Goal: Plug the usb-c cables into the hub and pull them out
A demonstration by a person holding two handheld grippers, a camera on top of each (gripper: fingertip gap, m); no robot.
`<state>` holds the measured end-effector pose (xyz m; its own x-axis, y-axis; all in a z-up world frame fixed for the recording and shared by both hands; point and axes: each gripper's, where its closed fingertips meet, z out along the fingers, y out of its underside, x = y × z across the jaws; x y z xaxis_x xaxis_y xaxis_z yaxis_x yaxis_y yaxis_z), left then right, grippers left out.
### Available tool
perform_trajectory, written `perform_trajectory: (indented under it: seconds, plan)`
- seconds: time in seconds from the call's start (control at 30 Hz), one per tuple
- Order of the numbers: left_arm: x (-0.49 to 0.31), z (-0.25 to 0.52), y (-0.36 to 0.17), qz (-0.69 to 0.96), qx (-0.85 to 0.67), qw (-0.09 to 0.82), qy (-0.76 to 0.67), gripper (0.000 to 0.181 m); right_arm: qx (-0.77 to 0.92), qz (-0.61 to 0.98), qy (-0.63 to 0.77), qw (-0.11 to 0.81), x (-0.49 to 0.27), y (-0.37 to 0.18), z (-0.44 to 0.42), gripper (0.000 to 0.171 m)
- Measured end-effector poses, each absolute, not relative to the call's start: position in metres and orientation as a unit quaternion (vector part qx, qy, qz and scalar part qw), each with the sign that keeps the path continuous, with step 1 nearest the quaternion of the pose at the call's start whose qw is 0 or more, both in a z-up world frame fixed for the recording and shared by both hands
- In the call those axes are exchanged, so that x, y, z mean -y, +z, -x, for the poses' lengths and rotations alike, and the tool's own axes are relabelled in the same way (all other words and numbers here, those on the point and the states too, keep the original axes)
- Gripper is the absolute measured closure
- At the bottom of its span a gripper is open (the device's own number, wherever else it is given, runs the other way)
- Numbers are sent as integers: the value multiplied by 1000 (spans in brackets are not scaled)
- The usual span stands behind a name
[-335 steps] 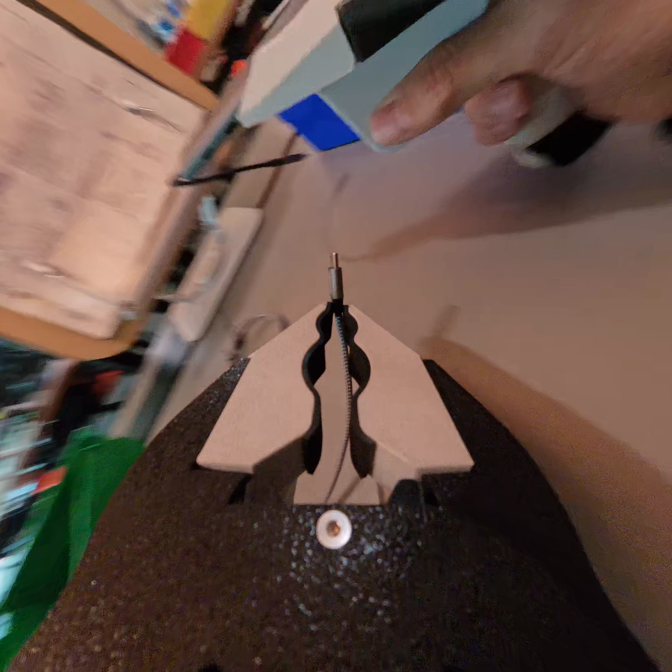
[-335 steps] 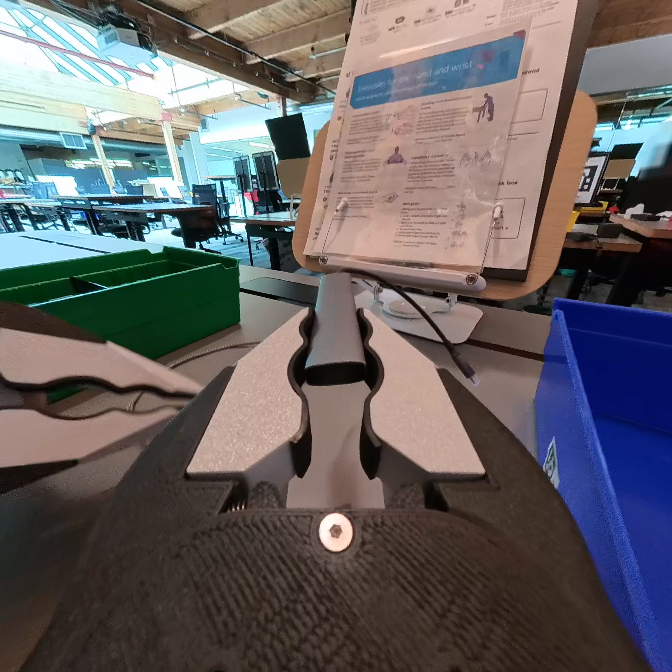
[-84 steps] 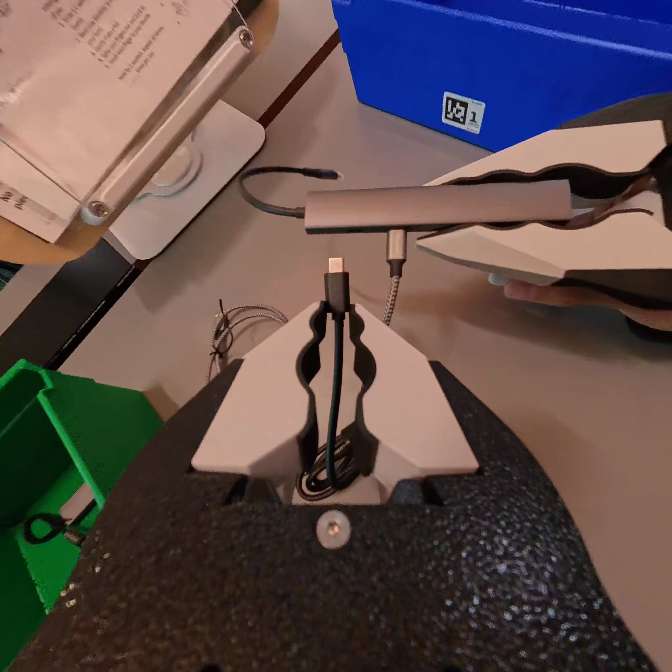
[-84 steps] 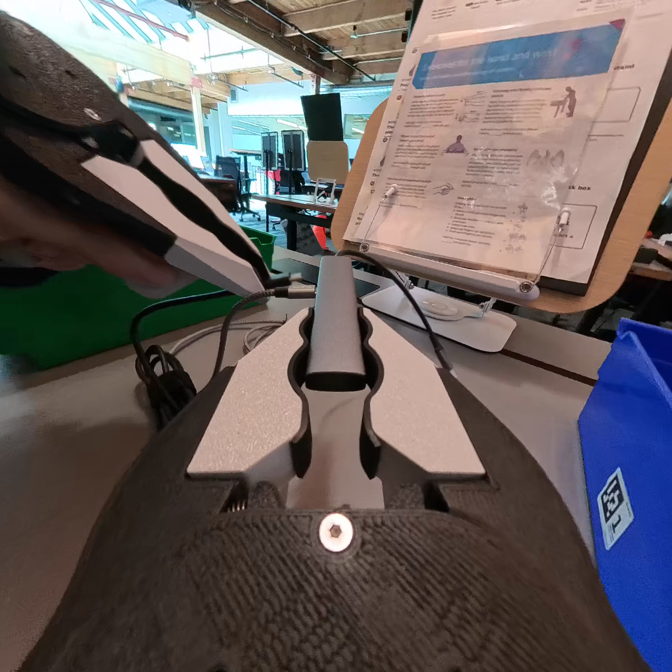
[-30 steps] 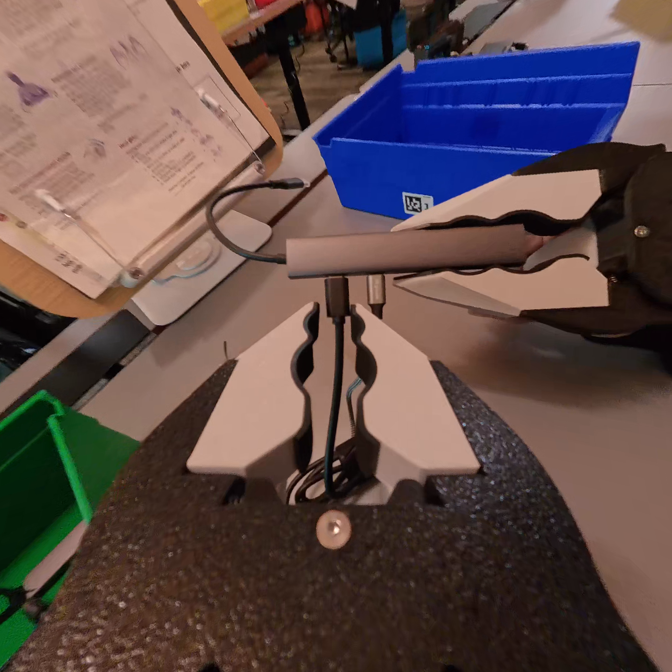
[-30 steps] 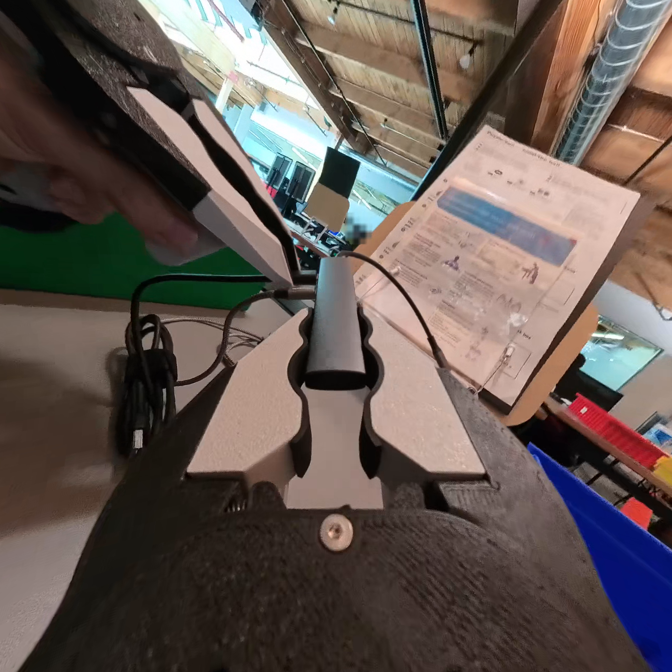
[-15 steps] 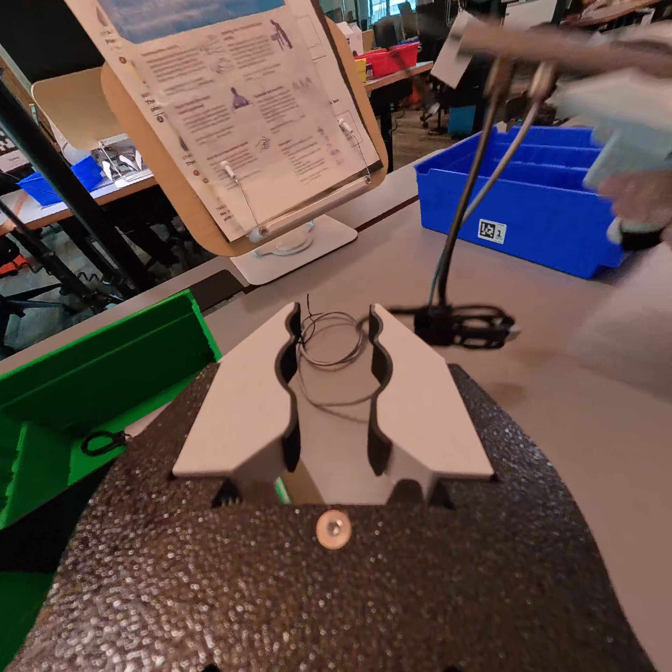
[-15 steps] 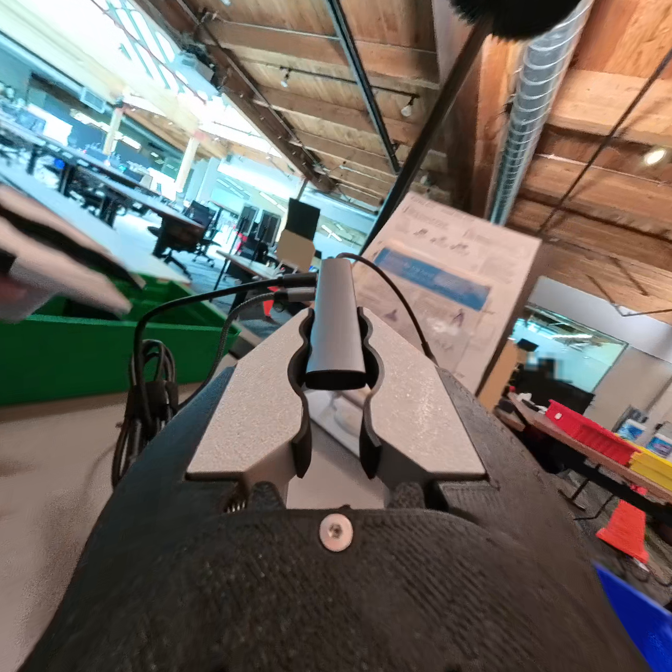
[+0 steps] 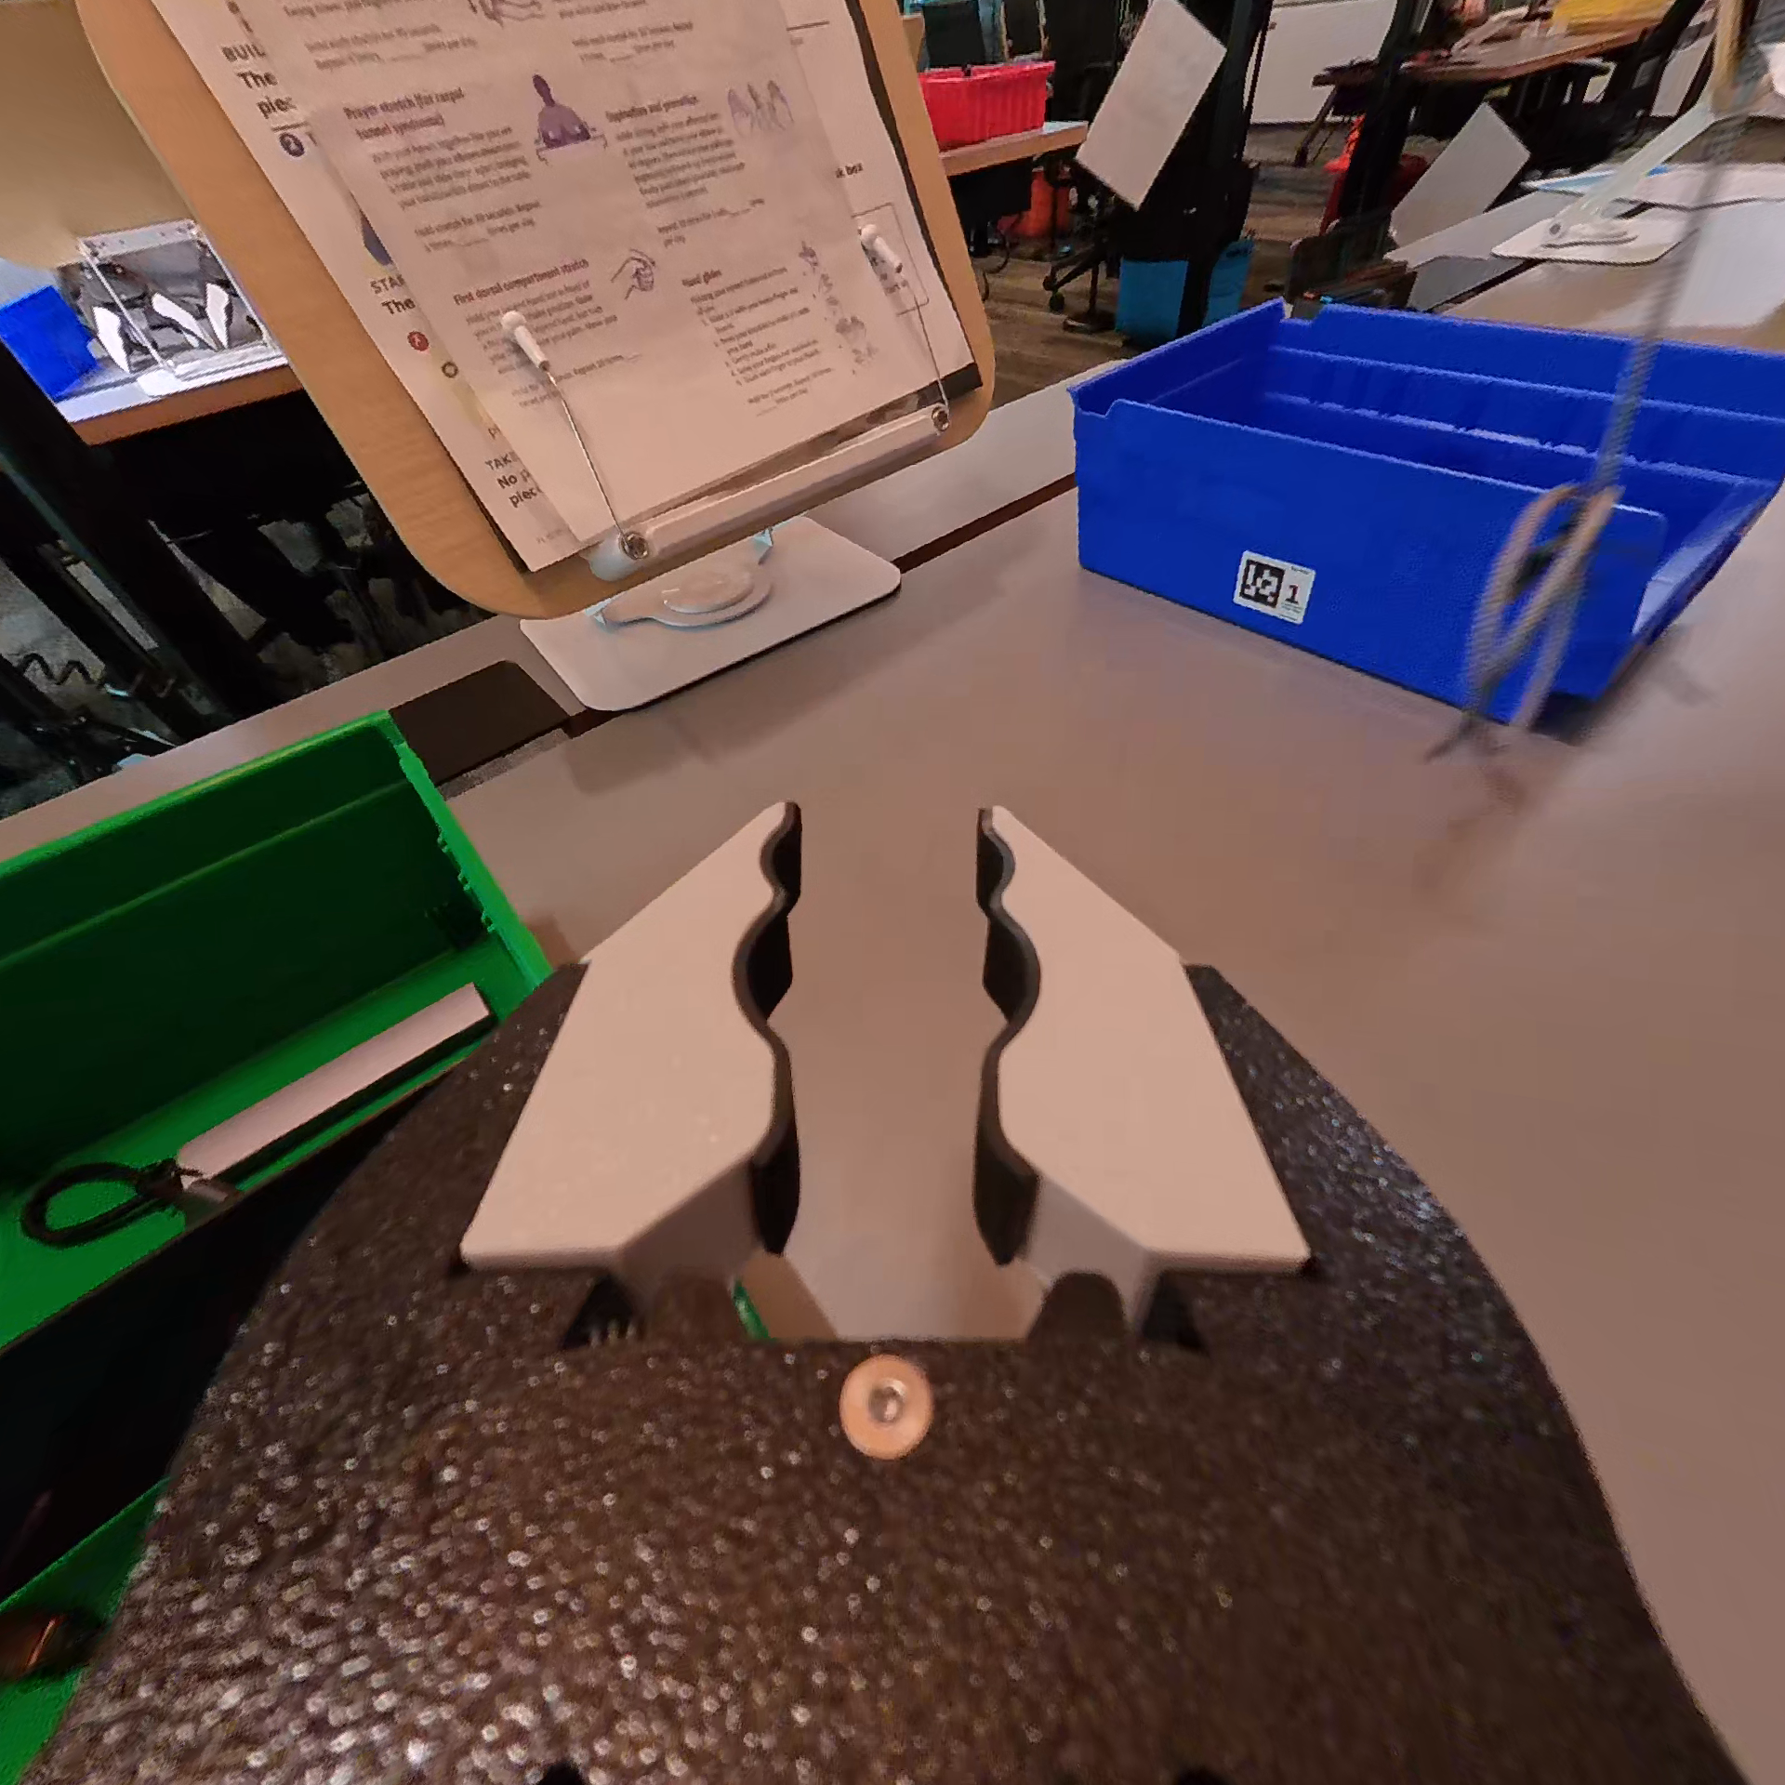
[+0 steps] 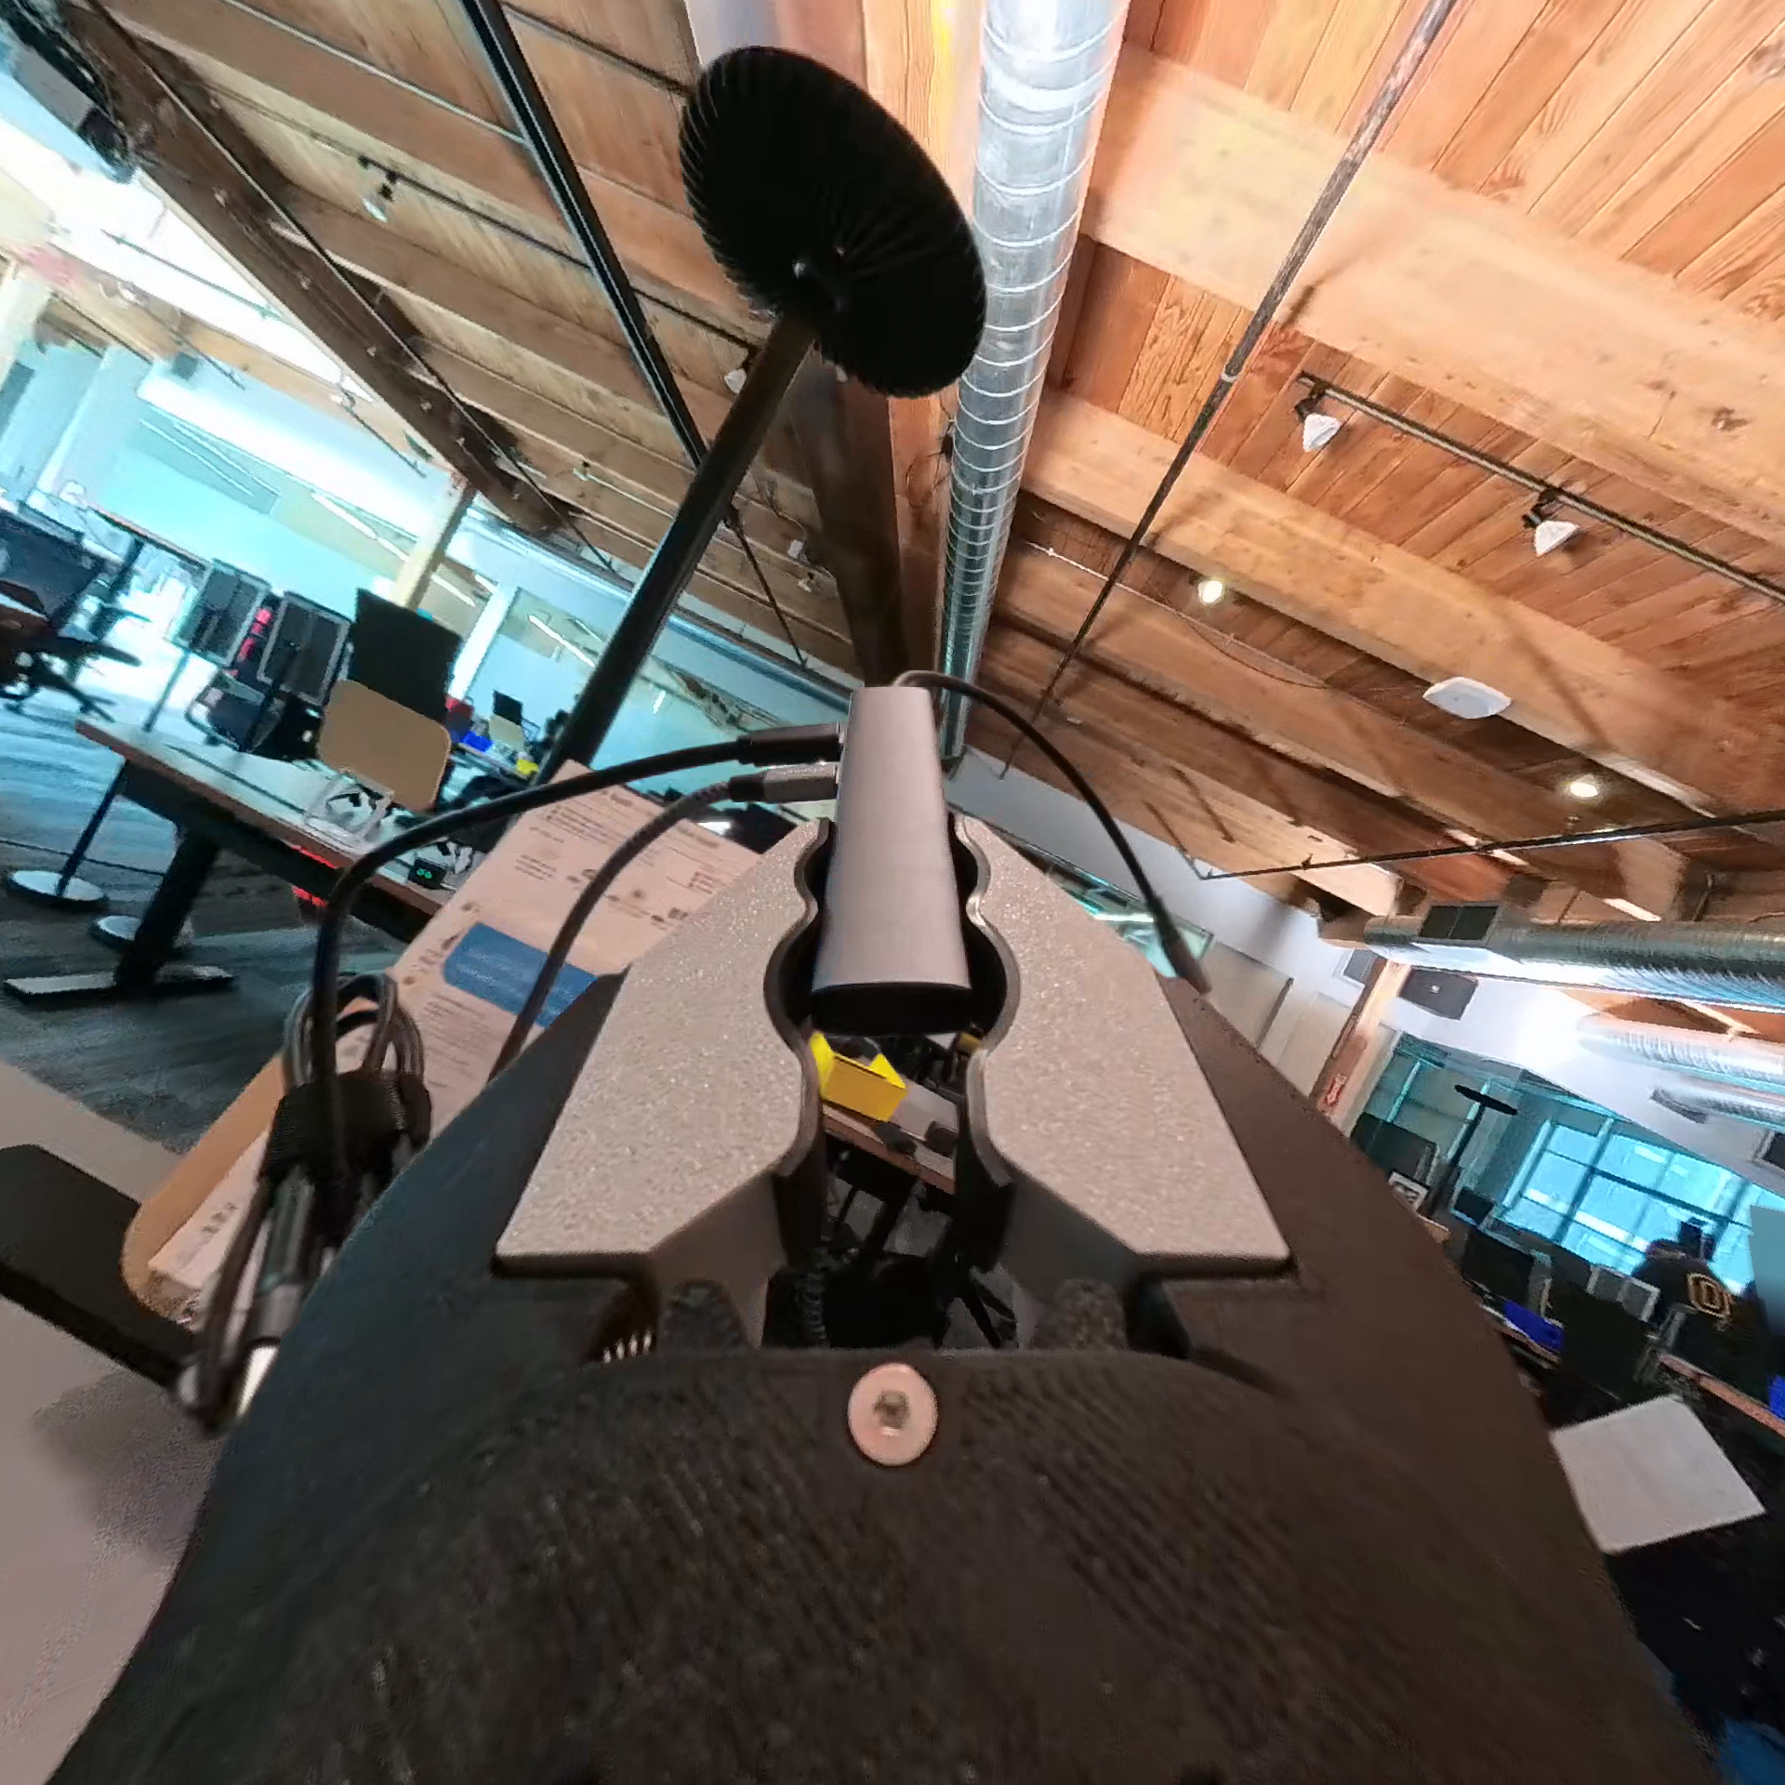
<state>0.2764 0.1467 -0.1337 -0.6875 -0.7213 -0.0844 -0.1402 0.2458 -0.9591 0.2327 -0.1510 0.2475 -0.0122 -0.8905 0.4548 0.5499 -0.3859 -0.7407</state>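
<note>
My right gripper (image 10: pixel 893 869) is shut on a grey USB hub (image 10: pixel 893 850) and holds it high, tilted up toward the ceiling. Two USB-C cables (image 10: pixel 773 763) are plugged into the hub's left side. Their tied bundle (image 10: pixel 328 1120) hangs below on the left. The hub's own lead (image 10: pixel 1082 782) curves off to the right. My left gripper (image 9: pixel 889 831) is open and empty, low over the grey table (image 9: pixel 1111 869). In the left wrist view the hanging cables (image 9: pixel 1545 570) show blurred at the right, in front of the blue bin.
A blue bin (image 9: pixel 1401 483) stands at the back right. A green bin (image 9: pixel 222 966) at the left holds a small black cable loop (image 9: pixel 97 1193). A document stand with printed sheets (image 9: pixel 618 290) stands at the back centre. A black lamp head (image 10: pixel 831 232) hangs overhead. The grippers' ends are close to 50 cm from one another.
My left gripper has let go of the cable and drawn back to the left, open. My right gripper has lifted the hub up and to the right, with both cables hanging from it.
</note>
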Motion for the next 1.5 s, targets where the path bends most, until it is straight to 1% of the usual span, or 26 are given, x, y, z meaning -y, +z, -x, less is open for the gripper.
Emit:
perform_trajectory:
  seconds: [0.13, 0.23, 0.3, 0.37, 0.47, 0.53, 0.6, 0.7, 0.8, 0.9, 0.97, 1.03, 1.13, 1.2, 1.3, 1.37, 1.5]
  plan:
    - [-144, -276, -136, 280, -750, 279, -530, 147, -194, 461, -717, 485, 178, 297, -241, 149]
    - [-143, -276, -137, 275, -755, 286, -523, 147, -212, 439, -746, 454, 206, 322, -244, 149]
    - [-143, -276, -137, 272, -756, 288, -522, 147, -218, 441, -764, 418, 222, 325, -252, 149]
    - [-142, -275, -136, 270, -755, 289, -523, 147, -232, 456, -767, 387, 237, 311, -266, 149]
    - [-142, -275, -137, 266, -758, 289, -521, 147, -251, 503, -763, 317, 254, 264, -293, 149]
    - [-141, -274, -138, 264, -760, 290, -518, 147, -258, 543, -749, 280, 260, 221, -310, 148]
    - [-141, -274, -138, 263, -761, 290, -517, 147, -261, 590, -719, 261, 259, 174, -323, 148]
    - [-142, -274, -139, 263, -761, 291, -516, 147, -272, 691, -620, 255, 248, 93, -336, 148]
    - [-141, -275, -140, 263, -763, 292, -514, 147, -289, 767, -531, 215, 248, 16, -338, 148]
    - [-141, -275, -141, 261, -765, 296, -509, 147, -335, 806, -440, 210, 248, -48, -334, 148]
    - [-141, -275, -141, 260, -766, 299, -506, 147, -376, 809, -406, 199, 258, -76, -332, 148]
    - [-140, -275, -142, 258, -767, 302, -504, 147, -421, 809, -353, 210, 262, -103, -329, 148]
    - [-139, -275, -144, 256, -770, 304, -499, 147, -465, 799, -321, 203, 276, -133, -326, 148]
    - [-139, -275, -144, 254, -771, 308, -496, 147, -467, 810, -307, 177, 285, -155, -322, 147]
    - [-138, -276, -145, 251, -773, 314, -490, 147, -430, 858, -264, 102, 296, -192, -299, 137]
    - [-138, -276, -146, 250, -775, 316, -487, 147, -405, 867, -281, 68, 306, -199, -292, 136]
    - [-138, -276, -147, 249, -776, 319, -483, 147, -397, 870, -284, 66, 309, -206, -280, 135]
